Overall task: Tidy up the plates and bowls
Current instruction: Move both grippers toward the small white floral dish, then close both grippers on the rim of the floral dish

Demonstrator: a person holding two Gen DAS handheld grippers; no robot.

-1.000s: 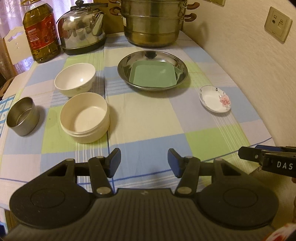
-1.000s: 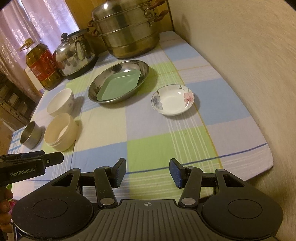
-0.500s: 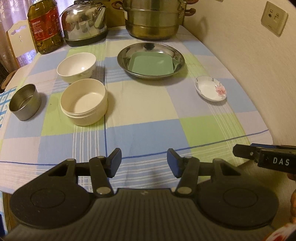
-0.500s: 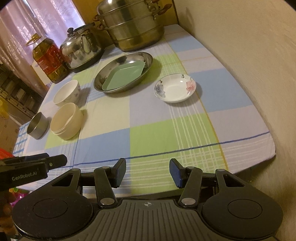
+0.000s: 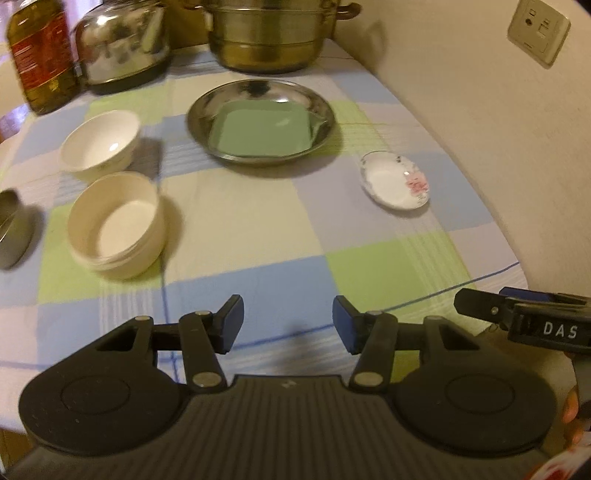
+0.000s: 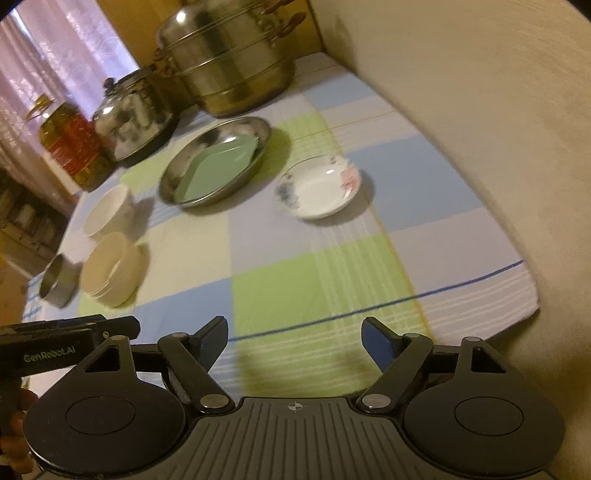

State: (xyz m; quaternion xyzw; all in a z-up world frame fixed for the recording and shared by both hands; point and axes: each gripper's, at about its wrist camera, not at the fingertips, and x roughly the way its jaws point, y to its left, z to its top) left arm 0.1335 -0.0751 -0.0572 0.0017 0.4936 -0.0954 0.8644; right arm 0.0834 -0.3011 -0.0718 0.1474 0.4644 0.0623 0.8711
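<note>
Left gripper (image 5: 287,325), right gripper (image 6: 293,338): jaws apart, empty, staged at table edge. Flowered saucer (image 6: 318,187) at 12 o'clock, likely pickup; green plate (image 5: 261,128) nested in steel dish (image 5: 321,114).

Oil bottle (image 5: 40,55), kettle (image 5: 123,40), steamer pot (image 5: 269,33) line tablecloth (image 5: 258,229)

Ahead of my jaws I see a cloth (image 5: 258,221) checked in pale blue, green, cream and lilac, with a thin dark blue line. On it are a silver dish (image 5: 260,122) with a green square plate (image 5: 260,133) inside, a white saucer (image 6: 317,188) with pink and blue flowers, and two plain cream bowls (image 5: 116,225) (image 5: 99,146). The bottle (image 6: 70,147) has a red label.
</note>
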